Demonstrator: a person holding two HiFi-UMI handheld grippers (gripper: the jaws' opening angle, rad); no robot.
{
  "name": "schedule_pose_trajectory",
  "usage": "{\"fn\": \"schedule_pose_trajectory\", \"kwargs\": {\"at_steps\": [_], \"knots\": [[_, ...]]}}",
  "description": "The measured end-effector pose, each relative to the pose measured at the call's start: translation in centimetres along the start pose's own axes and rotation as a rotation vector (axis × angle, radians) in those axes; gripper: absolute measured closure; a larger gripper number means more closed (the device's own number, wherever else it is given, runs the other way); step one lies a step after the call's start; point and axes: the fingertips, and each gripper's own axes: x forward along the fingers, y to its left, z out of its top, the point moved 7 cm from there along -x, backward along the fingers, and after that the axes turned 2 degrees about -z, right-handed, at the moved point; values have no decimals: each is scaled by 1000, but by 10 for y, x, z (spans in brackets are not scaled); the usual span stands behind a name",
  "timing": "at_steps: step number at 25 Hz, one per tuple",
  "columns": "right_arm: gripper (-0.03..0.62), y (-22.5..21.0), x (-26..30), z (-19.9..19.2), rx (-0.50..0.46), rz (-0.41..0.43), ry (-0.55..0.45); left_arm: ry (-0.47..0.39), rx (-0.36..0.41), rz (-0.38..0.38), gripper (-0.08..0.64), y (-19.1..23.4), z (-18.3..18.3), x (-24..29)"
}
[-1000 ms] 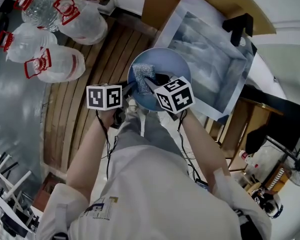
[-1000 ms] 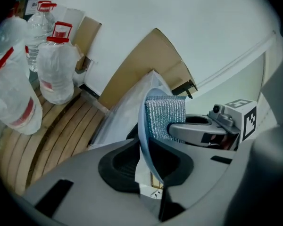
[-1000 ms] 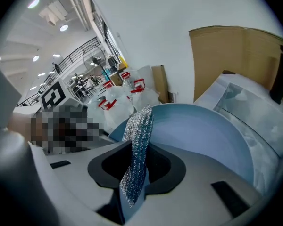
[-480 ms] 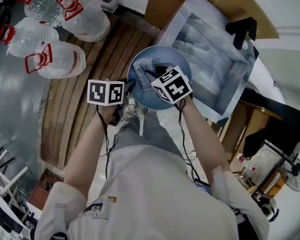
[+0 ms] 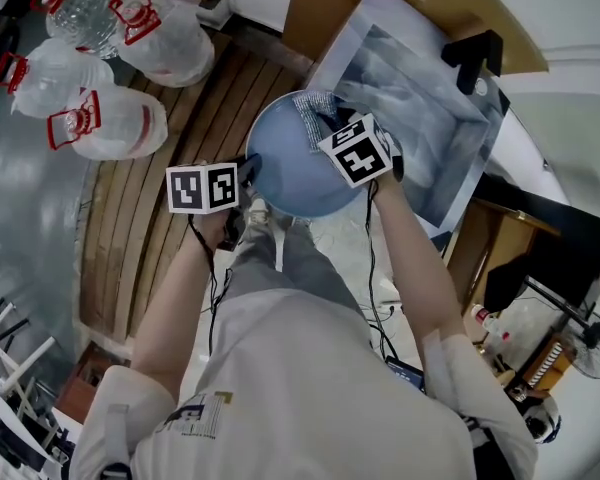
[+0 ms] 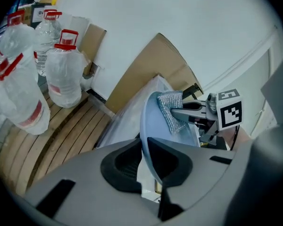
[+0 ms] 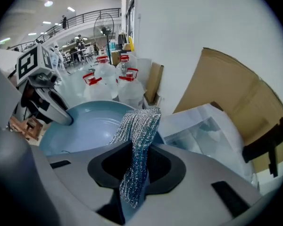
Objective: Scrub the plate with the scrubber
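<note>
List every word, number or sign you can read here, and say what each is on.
No text here is clear enough to quote.
Logo on the shirt: too blurred to read.
Labels on the water jugs: too small to read.
Faces of the marker cubes: black-and-white square patterns only, no letters.

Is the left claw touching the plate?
Touching. The left gripper view shows the left claw pinching the plate by its rim; the jaws have just been closing.
</note>
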Motion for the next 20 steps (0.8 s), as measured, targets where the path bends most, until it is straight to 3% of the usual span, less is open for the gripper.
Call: {"fn": "schedule_pose_trajectory", "kwargs": {"at_steps": [4,7,13,17,20], "knots": [[491,-15,-14,-19,-88,-77,76,-35,-26,20,512,0,-3,-1],[494,-14,-26,-35,-129,-82,125,-67,-65,36,520,0,-3,-2],[493,31,-46,-58,-165,61,171,-129,-90,75,529,-1,-1,0],[492,80,-44,-58,-178,164,120,-132,-70,94,531,-2,-1,2],[489,111,-32,-49,-254,212,77,-125,-51,93,529,-7,-2,6]]}}
